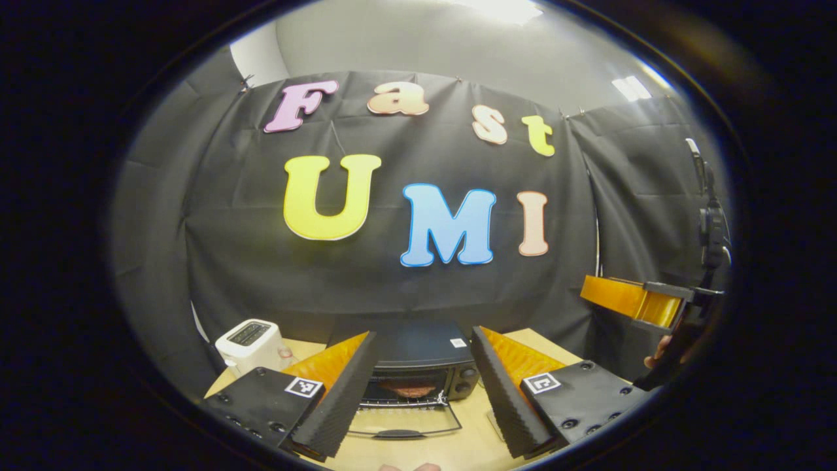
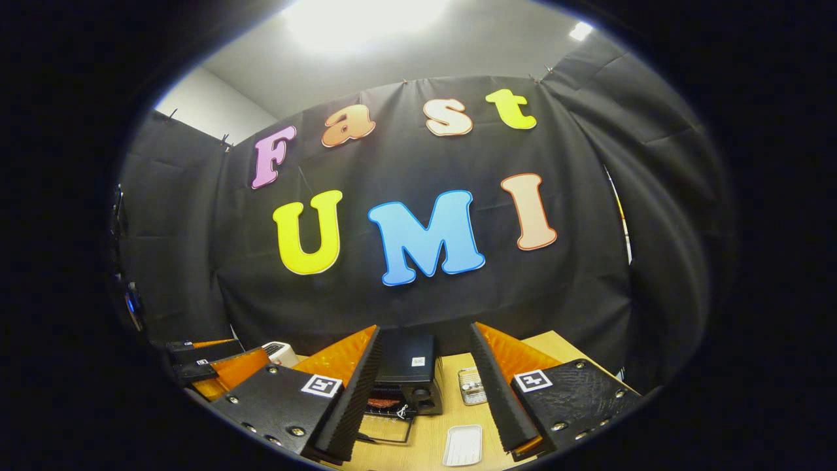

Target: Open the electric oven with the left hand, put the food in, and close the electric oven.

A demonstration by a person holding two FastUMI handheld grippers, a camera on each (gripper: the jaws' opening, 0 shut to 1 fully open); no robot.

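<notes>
Oven door [image 1: 402, 422] hangs open at 6 o'clock, food [image 1: 410, 389] inside. Both tools, left [image 1: 422, 392] and right [image 2: 425, 392], are spread wide, holding nothing; a sloppy push could slam it.

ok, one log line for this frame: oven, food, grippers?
oven: door down, open | food: inside on rack | left gripper: open, empty, facing oven | right gripper: open, empty | white tray: on table

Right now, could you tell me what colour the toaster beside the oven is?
White; the toaster shows best in the left gripper view.
</notes>
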